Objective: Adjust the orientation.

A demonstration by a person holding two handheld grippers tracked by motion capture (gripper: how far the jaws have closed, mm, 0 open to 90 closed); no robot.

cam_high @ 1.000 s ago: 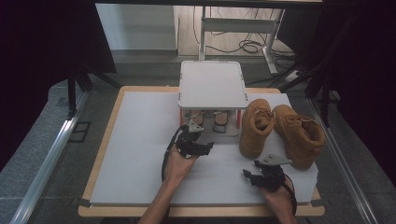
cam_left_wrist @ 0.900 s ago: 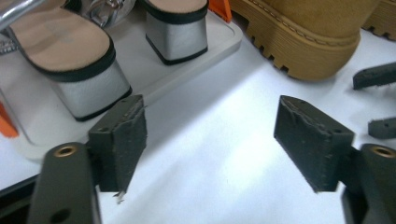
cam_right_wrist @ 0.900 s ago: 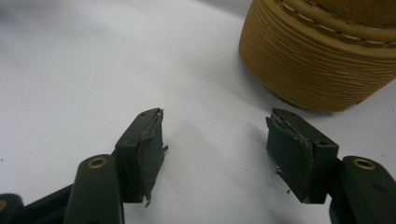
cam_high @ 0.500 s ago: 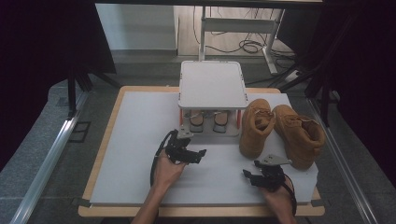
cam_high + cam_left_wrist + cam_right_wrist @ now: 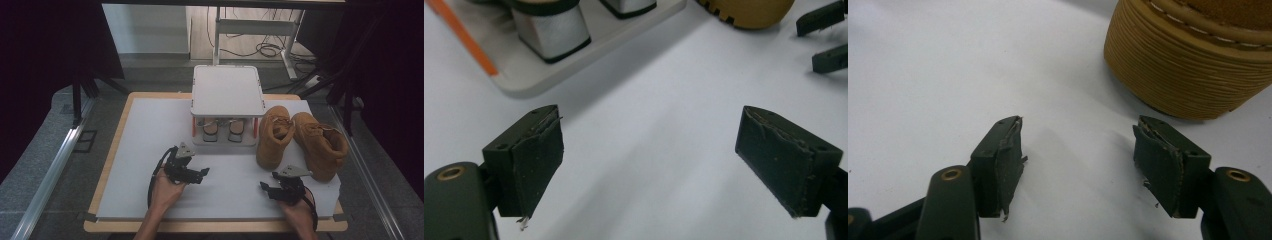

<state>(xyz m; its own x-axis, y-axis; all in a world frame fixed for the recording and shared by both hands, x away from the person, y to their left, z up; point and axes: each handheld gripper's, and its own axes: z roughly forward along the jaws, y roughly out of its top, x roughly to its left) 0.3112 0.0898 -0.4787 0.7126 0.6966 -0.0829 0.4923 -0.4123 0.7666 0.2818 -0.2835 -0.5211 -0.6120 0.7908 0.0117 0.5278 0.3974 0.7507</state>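
A small white two-tier rack (image 5: 227,90) stands at the back of the white mat (image 5: 145,135), with a pair of shoes (image 5: 222,127) on its lower shelf. In the left gripper view their silver heels (image 5: 551,30) rest on the rack's base (image 5: 589,55). My left gripper (image 5: 201,173) lies low over the mat in front of the rack. Its jaws have just been opening and stand wide with nothing between them (image 5: 649,160). My right gripper (image 5: 263,186) rests near the front right and points left, open and empty (image 5: 1078,165). Close beyond it is a tan boot's toe (image 5: 1188,65).
Two tan boots (image 5: 272,135) (image 5: 320,142) stand right of the rack, close to my right hand. The rack has orange posts (image 5: 469,42). The mat lies on a wooden table (image 5: 107,165) with metal rails at both sides. Cables and a desk frame lie on the floor beyond.
My left gripper has drawn back from the rack's lower shelf toward the front left, and its jaws have opened wider. The right gripper has stayed where it was.
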